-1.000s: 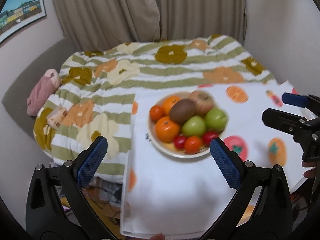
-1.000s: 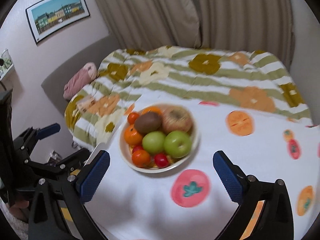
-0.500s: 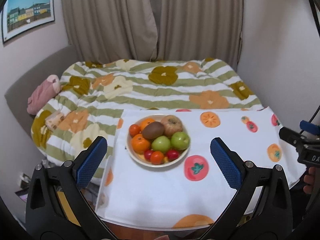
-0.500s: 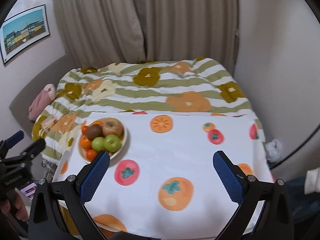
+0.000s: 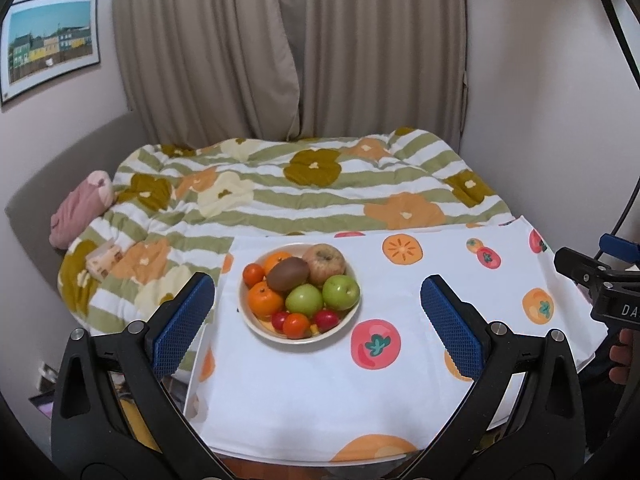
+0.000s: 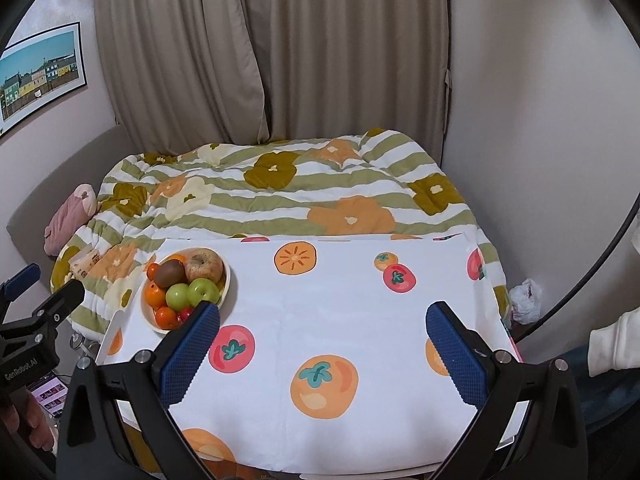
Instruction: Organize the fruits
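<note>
Cream bowl (image 5: 298,334) sits heaped with fruit (image 5: 304,288) near the table's (image 5: 320,400) left edge. Left gripper (image 5: 318,316) and right gripper (image 6: 322,344) hang wide open, empty. Risk: nudging the pile could roll fruit off that edge.

Both grippers' jaws wide apart.

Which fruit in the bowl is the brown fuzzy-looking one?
The kiwi, lying on top in the middle of the bowl. It is brown and oval; the green apples, oranges and small red fruits around it are brightly coloured.
</note>
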{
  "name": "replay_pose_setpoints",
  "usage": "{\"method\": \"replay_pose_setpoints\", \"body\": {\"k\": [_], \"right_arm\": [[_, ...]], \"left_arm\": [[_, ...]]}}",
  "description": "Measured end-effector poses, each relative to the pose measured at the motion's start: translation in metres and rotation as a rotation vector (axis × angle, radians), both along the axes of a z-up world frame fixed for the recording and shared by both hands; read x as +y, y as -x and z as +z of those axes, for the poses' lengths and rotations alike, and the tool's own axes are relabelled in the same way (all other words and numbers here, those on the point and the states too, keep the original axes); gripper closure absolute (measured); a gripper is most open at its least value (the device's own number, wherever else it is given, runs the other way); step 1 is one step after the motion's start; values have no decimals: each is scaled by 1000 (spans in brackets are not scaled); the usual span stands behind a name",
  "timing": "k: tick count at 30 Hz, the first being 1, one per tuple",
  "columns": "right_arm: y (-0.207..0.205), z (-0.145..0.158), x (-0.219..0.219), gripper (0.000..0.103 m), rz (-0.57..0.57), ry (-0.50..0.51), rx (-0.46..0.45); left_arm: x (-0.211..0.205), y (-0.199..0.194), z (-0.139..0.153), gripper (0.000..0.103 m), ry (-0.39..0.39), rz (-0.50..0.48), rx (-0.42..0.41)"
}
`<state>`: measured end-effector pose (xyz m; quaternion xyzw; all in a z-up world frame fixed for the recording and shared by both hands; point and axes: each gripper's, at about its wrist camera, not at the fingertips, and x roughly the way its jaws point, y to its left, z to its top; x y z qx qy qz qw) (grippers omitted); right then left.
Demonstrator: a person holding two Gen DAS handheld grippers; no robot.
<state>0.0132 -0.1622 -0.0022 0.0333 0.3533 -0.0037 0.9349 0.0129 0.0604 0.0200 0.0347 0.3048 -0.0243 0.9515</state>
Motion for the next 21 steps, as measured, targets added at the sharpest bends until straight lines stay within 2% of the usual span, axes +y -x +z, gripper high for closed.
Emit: {"method": "replay_pose_setpoints", "body": {"k": [21], "right_arm": [[0, 0, 0, 0, 0, 2, 0]], "left_arm": [[3, -8, 4, 0, -6, 23, -11]]}}
